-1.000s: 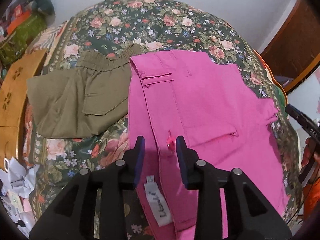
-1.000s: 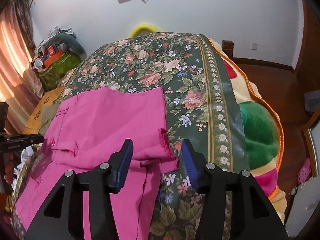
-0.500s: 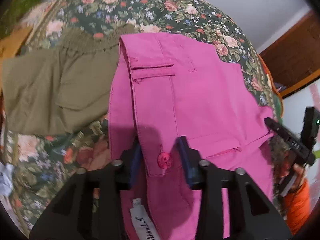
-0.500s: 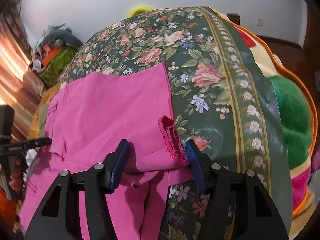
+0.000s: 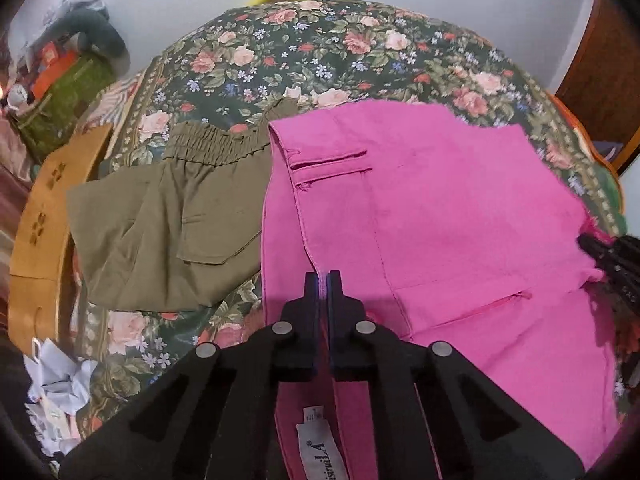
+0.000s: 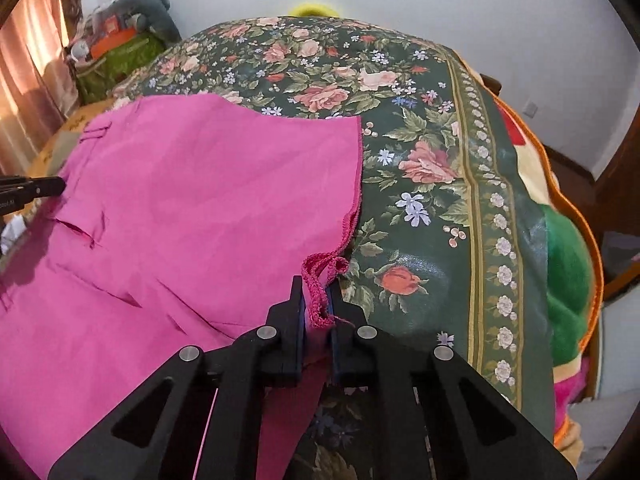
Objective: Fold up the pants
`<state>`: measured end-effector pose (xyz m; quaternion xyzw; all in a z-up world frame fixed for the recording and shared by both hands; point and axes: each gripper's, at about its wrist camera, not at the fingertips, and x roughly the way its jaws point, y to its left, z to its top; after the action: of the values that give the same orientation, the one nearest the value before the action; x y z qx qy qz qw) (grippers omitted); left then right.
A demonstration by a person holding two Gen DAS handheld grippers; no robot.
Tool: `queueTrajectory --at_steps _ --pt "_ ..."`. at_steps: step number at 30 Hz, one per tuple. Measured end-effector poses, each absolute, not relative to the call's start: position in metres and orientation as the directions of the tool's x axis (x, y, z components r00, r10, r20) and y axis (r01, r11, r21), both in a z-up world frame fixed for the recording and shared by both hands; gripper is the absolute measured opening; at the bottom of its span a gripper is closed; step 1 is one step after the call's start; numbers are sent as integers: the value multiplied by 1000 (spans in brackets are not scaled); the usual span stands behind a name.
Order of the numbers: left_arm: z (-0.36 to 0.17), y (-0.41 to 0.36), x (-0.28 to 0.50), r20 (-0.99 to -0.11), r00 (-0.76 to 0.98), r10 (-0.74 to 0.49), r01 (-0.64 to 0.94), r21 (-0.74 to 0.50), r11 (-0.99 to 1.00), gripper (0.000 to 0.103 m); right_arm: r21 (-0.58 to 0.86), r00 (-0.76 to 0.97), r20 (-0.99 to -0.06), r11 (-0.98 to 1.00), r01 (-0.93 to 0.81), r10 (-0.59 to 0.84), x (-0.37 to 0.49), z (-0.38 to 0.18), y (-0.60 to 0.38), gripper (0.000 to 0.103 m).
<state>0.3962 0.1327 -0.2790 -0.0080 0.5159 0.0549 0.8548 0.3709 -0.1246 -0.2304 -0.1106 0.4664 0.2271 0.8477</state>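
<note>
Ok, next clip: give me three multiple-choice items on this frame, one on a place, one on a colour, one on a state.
1. Where do the olive pants lie in the left wrist view?
A. left of the pink pants
B. on top of them
C. on the floor

2. What colour is the ground of the floral cover?
A. white
B. dark green
C. blue

3. How is the right claw?
A. wide open over the cover
B. shut on nothing
C. shut on the pink pants' hem

Key: 1 A, the olive pair sits beside the pink pair's left edge. 2 B, roses on dark green. 3 C, the frayed hem is pinched between the fingers; the jaws have just been closing, as have those of the left claw, shut on the waistband.
</note>
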Motion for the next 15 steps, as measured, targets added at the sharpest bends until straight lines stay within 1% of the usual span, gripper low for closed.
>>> queueTrajectory --at_steps 4,7,10,12,15 --pt "-283 127 395 -883 458 105 -70 82 994 5 30 461 -843 880 -474 278 372 -228 -127 8" --pt "-282 129 396 -893 445 72 -41 60 997 6 42 460 -841 883 -468 284 369 -224 -129 9" --pt "-279 136 396 -902 429 46 -58 23 998 10 29 464 -841 880 -473 277 367 -219 -129 11" --pt "-277 142 397 -908 417 35 -78 2 997 15 19 479 -837 888 -460 266 368 -213 -133 16" --pt "-273 145 396 -910 412 55 -87 21 996 16 -18 504 -836 908 -419 216 372 -206 -139 18"
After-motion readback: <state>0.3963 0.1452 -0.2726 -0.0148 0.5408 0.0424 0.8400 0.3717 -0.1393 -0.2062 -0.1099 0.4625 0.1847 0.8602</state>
